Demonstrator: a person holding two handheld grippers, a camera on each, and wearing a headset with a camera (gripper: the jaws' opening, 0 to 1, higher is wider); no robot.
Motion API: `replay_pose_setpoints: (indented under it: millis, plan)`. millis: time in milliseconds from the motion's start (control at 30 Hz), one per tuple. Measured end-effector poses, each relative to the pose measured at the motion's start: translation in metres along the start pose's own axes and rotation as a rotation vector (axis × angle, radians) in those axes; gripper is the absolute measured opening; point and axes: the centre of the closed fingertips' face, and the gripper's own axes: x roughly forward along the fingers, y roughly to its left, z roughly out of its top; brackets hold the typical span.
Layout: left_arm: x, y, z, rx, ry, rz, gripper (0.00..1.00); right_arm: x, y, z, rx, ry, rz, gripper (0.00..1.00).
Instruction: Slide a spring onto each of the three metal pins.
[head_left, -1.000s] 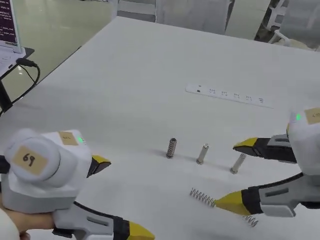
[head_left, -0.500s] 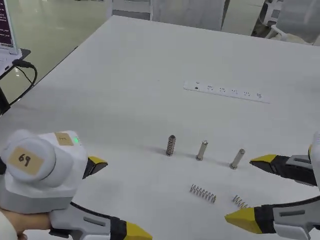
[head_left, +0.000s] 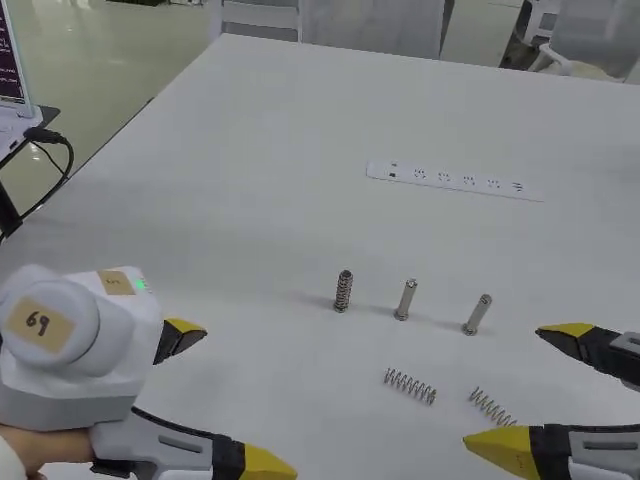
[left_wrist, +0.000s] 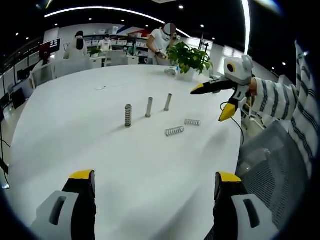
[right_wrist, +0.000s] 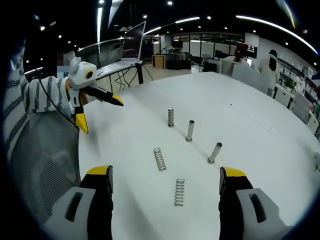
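Three metal pins stand in a row on the white table (head_left: 250, 180). The left pin (head_left: 343, 291) wears a spring; the middle pin (head_left: 404, 299) and right pin (head_left: 477, 314) are bare. Two loose springs lie in front of them, one (head_left: 410, 385) below the middle pin, the other (head_left: 492, 406) further right. My left gripper (head_left: 225, 400) is open at the lower left, well away from the pins. My right gripper (head_left: 528, 390) is open at the lower right, beside the second loose spring, holding nothing. The right gripper view has both loose springs (right_wrist: 159, 158) (right_wrist: 179, 191) ahead of the open jaws.
A white power strip (head_left: 455, 183) lies beyond the pins. A laptop and black cable (head_left: 45, 135) sit off the table's left edge. Chairs stand at the far end. A potted plant (left_wrist: 190, 57) and people are in the background.
My right gripper has drawn back to the right and down, away from the pins, uncovering the second loose spring. The left gripper has barely moved.
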Motion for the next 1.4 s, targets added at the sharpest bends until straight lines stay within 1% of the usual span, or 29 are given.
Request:
replay_pose_setpoints:
  millis: [233, 267, 333, 367, 433, 533, 667, 767, 867, 900, 1033, 1167, 1300, 1400]
  plan:
    - [0.001, -0.001, 0.0, -0.001, 0.006, -0.006, 0.97, -0.003, 0.003, -0.011, 0.055, -0.018, -0.021, 0.92]
    - [0.001, -0.001, 0.0, 0.0, 0.007, -0.008, 0.96, -0.004, 0.004, -0.013, 0.059, -0.014, -0.024, 0.92]
    - [0.002, -0.001, -0.001, 0.0, 0.01, -0.01, 0.97, -0.005, 0.001, -0.018, 0.052, 0.011, -0.048, 0.92]
    - [0.002, -0.002, -0.001, 0.0, 0.011, -0.011, 0.97, -0.005, 0.0, -0.02, 0.056, 0.015, -0.056, 0.93]
    - [0.002, -0.002, -0.001, -0.002, 0.013, -0.009, 0.97, -0.006, -0.002, -0.021, 0.074, 0.01, -0.066, 0.94]
    - [0.003, -0.003, 0.001, -0.009, 0.003, -0.013, 0.97, -0.008, -0.004, -0.023, 0.092, 0.007, -0.08, 0.96]
    - [0.003, -0.005, 0.002, -0.017, -0.002, -0.021, 0.96, -0.008, -0.007, -0.029, 0.105, 0.024, -0.103, 0.98]
    - [0.003, -0.006, -0.001, -0.005, 0.014, -0.018, 0.96, -0.009, -0.008, -0.03, 0.112, 0.02, -0.108, 0.99]
    - [0.004, -0.007, -0.002, -0.012, 0.018, -0.025, 0.96, -0.009, -0.007, -0.031, 0.124, 0.021, -0.101, 0.99]
    - [0.005, -0.008, -0.003, -0.007, 0.021, -0.024, 0.96, -0.009, -0.006, -0.032, 0.126, 0.029, -0.095, 0.99]
    - [0.007, -0.009, -0.006, -0.002, 0.032, -0.028, 0.96, -0.009, -0.006, -0.033, 0.125, 0.032, -0.101, 0.99]
    - [0.009, -0.009, -0.004, 0.007, 0.034, -0.03, 0.96, -0.009, -0.006, -0.032, 0.141, 0.022, -0.107, 0.99]
    - [0.011, -0.008, -0.004, 0.042, 0.054, -0.029, 0.96, -0.009, -0.004, -0.032, 0.155, 0.016, -0.104, 0.99]
    - [0.014, -0.005, 0.002, 0.044, 0.047, -0.022, 0.96, -0.008, -0.005, -0.03, 0.165, 0.007, -0.11, 0.99]
